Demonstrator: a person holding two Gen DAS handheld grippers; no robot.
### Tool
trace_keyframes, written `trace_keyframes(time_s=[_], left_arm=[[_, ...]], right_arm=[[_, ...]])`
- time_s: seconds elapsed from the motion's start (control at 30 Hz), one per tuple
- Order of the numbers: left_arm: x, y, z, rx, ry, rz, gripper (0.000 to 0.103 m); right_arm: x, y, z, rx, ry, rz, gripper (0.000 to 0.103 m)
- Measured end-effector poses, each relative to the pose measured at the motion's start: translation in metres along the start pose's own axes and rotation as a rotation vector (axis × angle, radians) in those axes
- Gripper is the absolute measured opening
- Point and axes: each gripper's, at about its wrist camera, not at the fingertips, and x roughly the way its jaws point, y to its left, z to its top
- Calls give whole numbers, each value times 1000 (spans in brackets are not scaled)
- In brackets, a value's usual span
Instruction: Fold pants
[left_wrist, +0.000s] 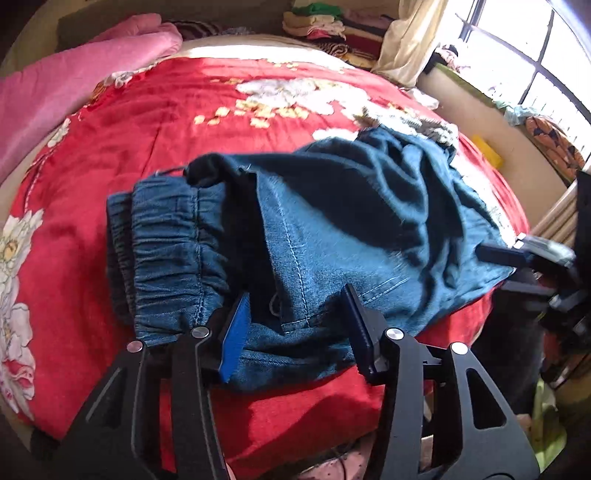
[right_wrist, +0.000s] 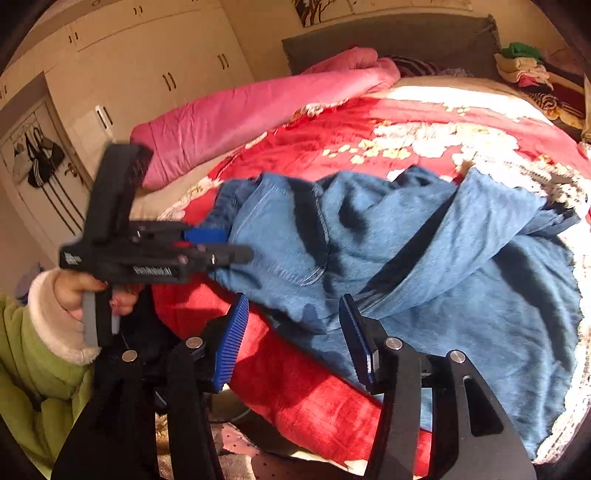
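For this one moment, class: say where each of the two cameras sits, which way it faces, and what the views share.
Left wrist: on the left gripper, looking down across the pants toward the window; own open fingers show.
Right wrist: on the right gripper, facing the wardrobe; own fingers, left hand and green sleeve show.
Shared: pants, red bedspread, pink quilt.

Pants (left_wrist: 332, 206) lie crumpled on a bedspread (left_wrist: 155, 122) near the bed's front edge, a rolled quilt (left_wrist: 74, 81) along its far left side.
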Motion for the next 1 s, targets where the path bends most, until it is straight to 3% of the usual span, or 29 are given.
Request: trace_keyframes(time_s=[0.07,0.13,0.27,0.43,0.5,0.53,0.63,0.7,0.83,1.0], left_arm=[[0,7,-8,-18,-5,-16,40],[-2,7,-10,-13,-15,-16,40],[0,4,-9,9,-18,1,40],[-13,-2,-5,5,-60,-18,44],[-36,-6,-1,4,-110,-32,51],[-48,-11,2,22,-146,-25,52],[-65,-31,18,70,-209,-45,67],[-58,-51,31,111,-210,-89,67],[-18,-95,51,172,-142,-224,67],[27,-128,53,189,-79,-296,62]], right_arm=[[-4,-4,6,17,-30,4,51],[9,-9,9,35,-7,4,51],[59,-23,-2,69,158,-60,51],[41,-26,0,95,109,-1,51],[8,-33,11,122,15,57,54],[-8,-39,18,126,-31,45,60],[-35,-66,47,148,-96,-73,65],[-37,-87,66,165,-96,-172,67],[-14,-123,102,191,-28,-281,68],[37,-146,133,157,92,-368,69]])
